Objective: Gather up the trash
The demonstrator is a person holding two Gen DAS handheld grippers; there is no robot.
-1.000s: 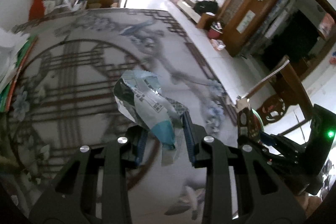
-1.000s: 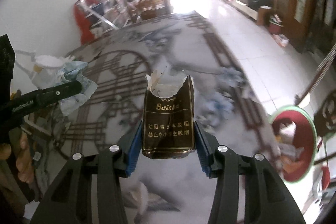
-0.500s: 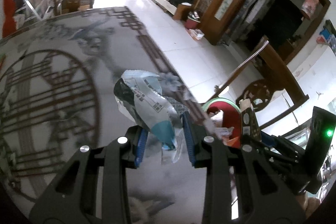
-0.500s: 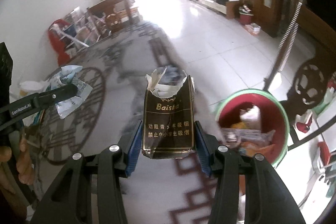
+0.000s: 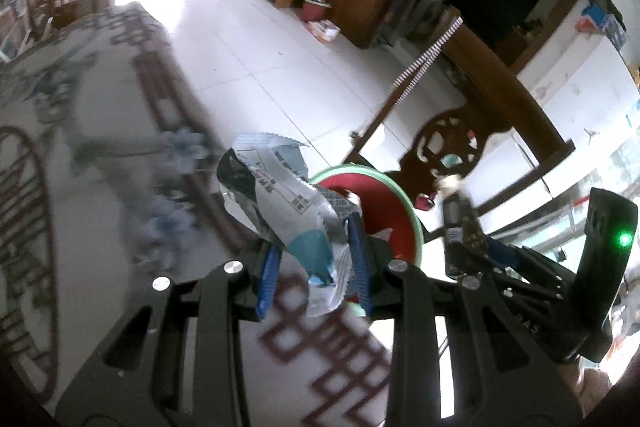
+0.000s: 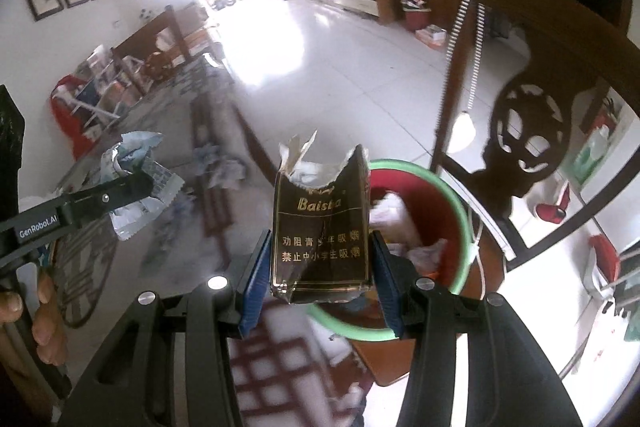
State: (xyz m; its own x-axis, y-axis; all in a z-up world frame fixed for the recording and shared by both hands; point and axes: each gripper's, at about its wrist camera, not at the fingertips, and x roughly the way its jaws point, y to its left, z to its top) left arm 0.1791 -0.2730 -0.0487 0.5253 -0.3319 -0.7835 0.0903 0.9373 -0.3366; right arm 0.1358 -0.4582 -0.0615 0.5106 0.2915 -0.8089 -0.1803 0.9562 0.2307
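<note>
Two grippers are loaded: our left gripper (image 5: 316, 267) pinches a crumpled wrapper (image 5: 280, 207), our right gripper (image 6: 318, 275) clamps a torn cigarette pack (image 6: 320, 223). The bin (image 6: 460, 211) sits just beyond, right of the patterned table (image 5: 100, 167). Released too early, light trash could miss the rim, we judge.

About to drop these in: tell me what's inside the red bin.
The red bin already holds crumpled white paper and wrappers. The cigarette pack and right gripper cover its near part.

Tabletop (image 5: 100, 155) pattern smeared by motion blur; bin (image 6: 460, 211) front hidden behind cigarette pack (image 6: 320, 227); bin contents unreadable.
</note>
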